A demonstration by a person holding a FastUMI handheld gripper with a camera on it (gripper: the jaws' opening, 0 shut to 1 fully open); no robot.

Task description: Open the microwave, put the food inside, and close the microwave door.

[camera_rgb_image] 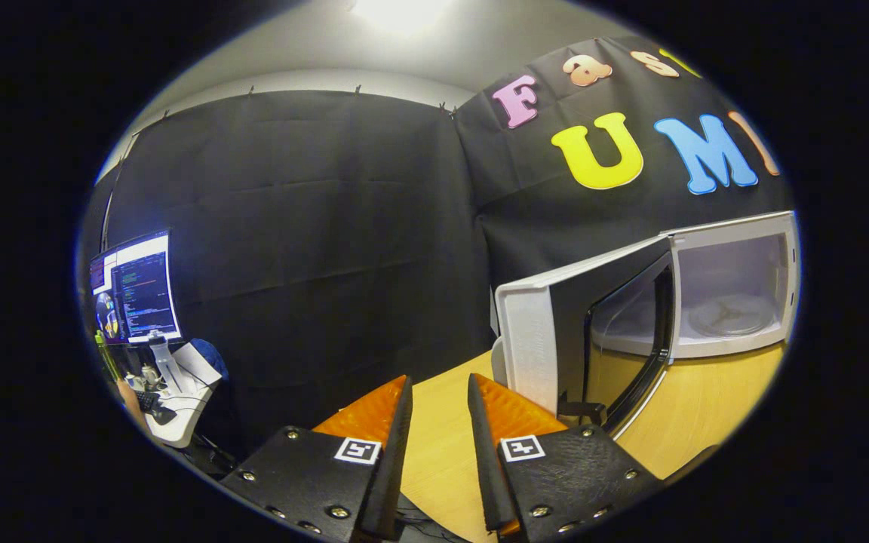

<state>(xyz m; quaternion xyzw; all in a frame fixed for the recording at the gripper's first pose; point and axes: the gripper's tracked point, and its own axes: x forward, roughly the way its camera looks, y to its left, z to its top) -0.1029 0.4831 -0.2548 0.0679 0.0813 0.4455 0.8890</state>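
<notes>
A white microwave (732, 226) stands on the wooden table (698, 407), beyond my fingers and to their right. Its door (555, 332) is swung wide open toward me, its edge just past my right finger (506, 407). Inside the lit cavity lies a glass turntable (732, 315) with nothing on it. My gripper (440, 388) hovers over the near left corner of the table, open by a narrow gap with only bare tabletop showing between the fingers. No food is in sight.
The table's left edge falls away just past my left finger (374, 411). Further left and lower stands a desk (178, 415) with a lit monitor (136, 286), a bottle (164, 360) and small clutter. Black cloth walls close the booth behind.
</notes>
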